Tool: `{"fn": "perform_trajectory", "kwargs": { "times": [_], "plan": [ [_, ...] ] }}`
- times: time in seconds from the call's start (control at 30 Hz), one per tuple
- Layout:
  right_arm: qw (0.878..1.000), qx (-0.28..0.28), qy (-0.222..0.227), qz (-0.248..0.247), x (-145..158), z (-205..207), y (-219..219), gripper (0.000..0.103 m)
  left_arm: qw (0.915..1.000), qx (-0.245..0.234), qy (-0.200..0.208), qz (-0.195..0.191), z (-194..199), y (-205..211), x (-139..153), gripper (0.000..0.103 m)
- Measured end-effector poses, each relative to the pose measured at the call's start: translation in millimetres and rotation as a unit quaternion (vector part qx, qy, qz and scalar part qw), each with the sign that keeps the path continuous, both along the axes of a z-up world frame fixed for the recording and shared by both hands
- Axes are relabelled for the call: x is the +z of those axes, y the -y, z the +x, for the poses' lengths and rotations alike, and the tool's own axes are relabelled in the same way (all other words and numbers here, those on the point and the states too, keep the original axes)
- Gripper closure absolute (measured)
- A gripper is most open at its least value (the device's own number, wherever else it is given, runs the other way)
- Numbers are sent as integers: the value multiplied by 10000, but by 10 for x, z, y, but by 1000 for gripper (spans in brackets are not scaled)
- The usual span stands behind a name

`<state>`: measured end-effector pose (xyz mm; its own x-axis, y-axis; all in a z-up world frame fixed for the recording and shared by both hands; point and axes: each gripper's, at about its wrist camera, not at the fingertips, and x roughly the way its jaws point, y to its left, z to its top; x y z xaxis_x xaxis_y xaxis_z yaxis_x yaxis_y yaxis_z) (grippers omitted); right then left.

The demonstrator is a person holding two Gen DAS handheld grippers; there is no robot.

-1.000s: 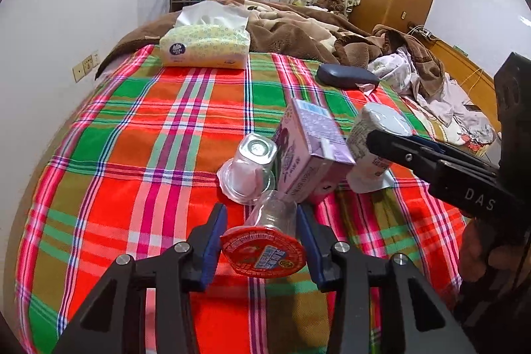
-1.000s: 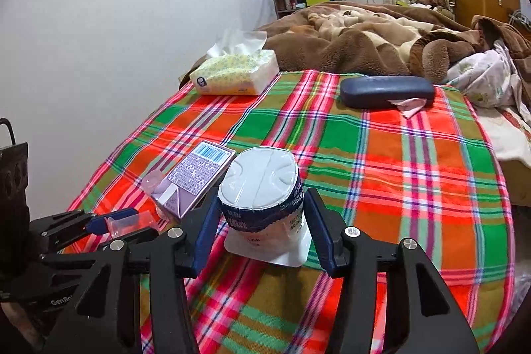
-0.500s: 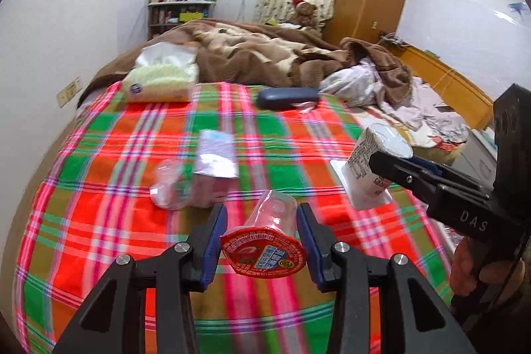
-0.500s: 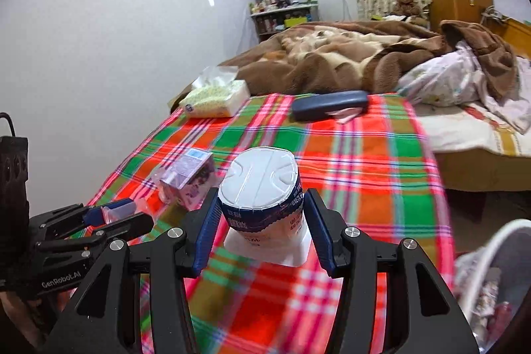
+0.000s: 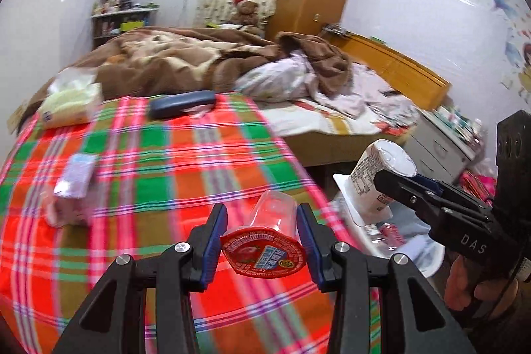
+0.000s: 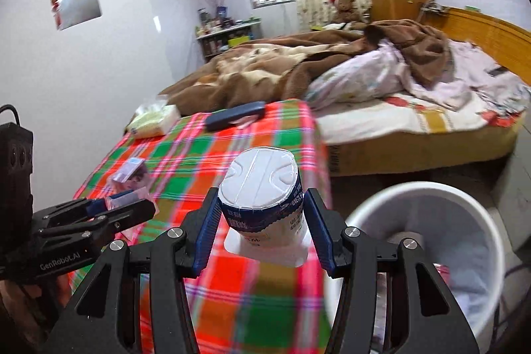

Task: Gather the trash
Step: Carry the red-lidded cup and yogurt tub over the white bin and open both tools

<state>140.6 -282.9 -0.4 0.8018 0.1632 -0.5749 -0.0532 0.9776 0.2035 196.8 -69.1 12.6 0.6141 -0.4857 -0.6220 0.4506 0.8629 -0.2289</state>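
Observation:
My left gripper (image 5: 262, 234) is shut on a clear jelly cup with a red foil lid (image 5: 264, 249), held above the plaid cloth near its right edge. My right gripper (image 6: 260, 221) is shut on an upside-down white yogurt cup (image 6: 262, 188); it also shows in the left wrist view (image 5: 378, 178). A white trash bin (image 6: 431, 241) stands on the floor just right of the yogurt cup, with some trash inside. A purple carton (image 5: 74, 184) and a clear cup beside it lie on the cloth at the left.
The plaid cloth (image 5: 166, 155) covers a bed-height surface. On it lie a tissue pack (image 5: 69, 103) and a dark blue case (image 5: 181, 103). Behind are a brown blanket, pillows, a wooden wardrobe and a white drawer unit (image 5: 441, 148).
Both grippers have swung right and back from the middle of the cloth, each still holding its cup. The trash bin has come fully into the right wrist view.

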Motion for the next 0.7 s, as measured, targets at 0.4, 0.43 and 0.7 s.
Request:
{"fn": "perform_trajectory", "kwargs": {
  "times": [0.4,0.43,0.7],
  "plan": [
    [9968,-796,-76,-39,-76,-246,682,51,9959,-902,-49,40,-205,1093,-13,59],
    [9963,-849,-115,-28,-96,-257,723,51,9954,-953,-71,45,-208,1171,-22,59],
    [9917,-1214,-413,21,-284,-362,1091,50,9913,-1285,-229,191,-215,1689,-179,59]
  ]
}}
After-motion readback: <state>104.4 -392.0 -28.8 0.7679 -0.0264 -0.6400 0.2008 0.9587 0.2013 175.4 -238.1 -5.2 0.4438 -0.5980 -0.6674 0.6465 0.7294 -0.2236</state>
